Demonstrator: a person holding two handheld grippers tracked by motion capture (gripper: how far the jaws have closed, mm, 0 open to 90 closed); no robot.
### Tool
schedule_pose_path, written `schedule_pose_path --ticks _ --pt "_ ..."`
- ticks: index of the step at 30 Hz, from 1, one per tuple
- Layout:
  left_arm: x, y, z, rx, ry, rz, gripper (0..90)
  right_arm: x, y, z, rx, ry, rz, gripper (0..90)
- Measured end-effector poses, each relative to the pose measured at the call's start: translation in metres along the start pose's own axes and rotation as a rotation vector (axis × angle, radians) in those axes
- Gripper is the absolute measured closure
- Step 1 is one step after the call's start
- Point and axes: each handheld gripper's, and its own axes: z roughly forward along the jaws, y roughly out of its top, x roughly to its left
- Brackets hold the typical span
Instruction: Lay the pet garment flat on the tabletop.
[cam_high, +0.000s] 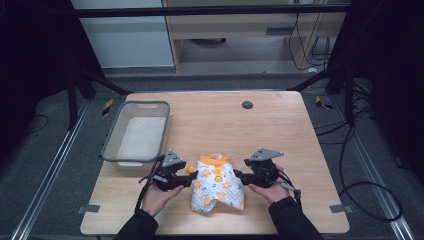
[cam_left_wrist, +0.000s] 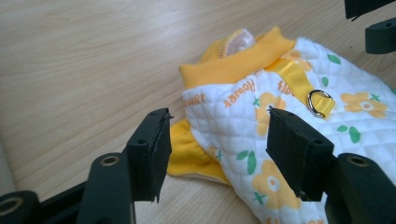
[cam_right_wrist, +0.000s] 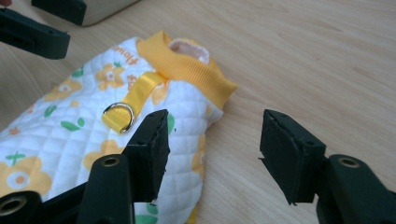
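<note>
Garment: small quilted pet vest (cam_high: 218, 184), white w/ orange flowers, lying flat at lower centre of the high view, on the tabletop (cam_high: 280, 125) near its front edge.
Collar: orange ribbed collar (cam_left_wrist: 238, 63) at the vest's far end, upper centre in my left gripper view.
Strap: yellow strap w/ a metal D-ring (cam_right_wrist: 119, 116) along the vest's back (ring sits centre-left in my right gripper view).
My left gripper: left gripper (cam_high: 192, 177) at the vest's left edge, jaws spread, not clamped; quilted fabric and an orange sleeve cuff (cam_left_wrist: 189, 156) lie in the gap btwn them, lower centre of its view; pads not pressing.
My right gripper: right gripper (cam_high: 237, 176) at the vest's right edge, also unclenched; one jaw over the fabric edge, the other over bare wood, nothing pinched.
Bin: grey plastic tub (cam_high: 116, 131) at centre-left of the high view, just beyond my left hand (cam_high: 156, 196).
Tabletop extra: dark round cable hole (cam_high: 247, 104) upper centre, well apart from the vest.
</note>
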Motion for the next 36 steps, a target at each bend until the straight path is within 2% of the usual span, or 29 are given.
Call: schedule_pose_path --ticks 4,7,8,14,15,17,18,20,21,25,27,29,35,36 --pt "0.0 -0.003 0.007 0.025 -0.016 -0.008 44.4 0.003 -0.002 0.005 0.019 0.027 -0.005 47.2" --pt "-0.002 -0.004 0.01 0.036 -0.019 -0.001 45.7 0.004 -0.003 0.007 0.032 0.032 -0.014 50.0" --pt "-0.003 -0.004 0.013 0.047 -0.023 0.007 47.6 0.006 -0.004 0.009 0.048 0.047 -0.018 52.4" --pt "-0.006 -0.005 0.019 0.075 -0.045 0.005 54.2 0.008 -0.005 0.014 0.082 0.07 -0.01 59.7" --pt "-0.006 -0.006 0.02 0.084 -0.056 -0.001 60.6 0.009 -0.005 0.016 0.099 0.081 -0.001 63.2" --pt "-0.007 -0.006 0.022 0.092 -0.066 -0.006 63.0 0.009 -0.005 0.017 0.101 0.085 0.003 64.3" --pt "-0.008 -0.007 0.022 0.101 -0.071 -0.006 68.4 0.008 -0.005 0.019 0.111 0.092 0.007 68.2" --pt "-0.008 -0.008 0.024 0.107 -0.072 -0.019 71.3 0.008 -0.005 0.019 0.112 0.097 0.007 69.7" --pt "-0.007 -0.008 0.024 0.113 -0.083 -0.028 77.7 0.008 -0.005 0.02 0.121 0.102 0.013 73.2" --pt "-0.006 -0.01 0.028 0.129 -0.097 -0.043 86.0 0.008 -0.005 0.021 0.126 0.105 0.015 78.6" --pt "-0.007 -0.01 0.029 0.128 -0.096 -0.037 88.0 0.008 -0.005 0.021 0.125 0.101 0.021 84.4" --pt "-0.008 -0.01 0.029 0.128 -0.094 -0.031 88.8 0.009 -0.005 0.022 0.124 0.1 0.025 86.0" --pt "-0.007 -0.009 0.024 0.114 -0.086 -0.016 89.4 0.009 -0.004 0.018 0.108 0.107 0.028 87.0" --pt "-0.007 -0.009 0.022 0.106 -0.085 -0.016 89.5 0.009 -0.003 0.016 0.089 0.113 0.021 87.1"
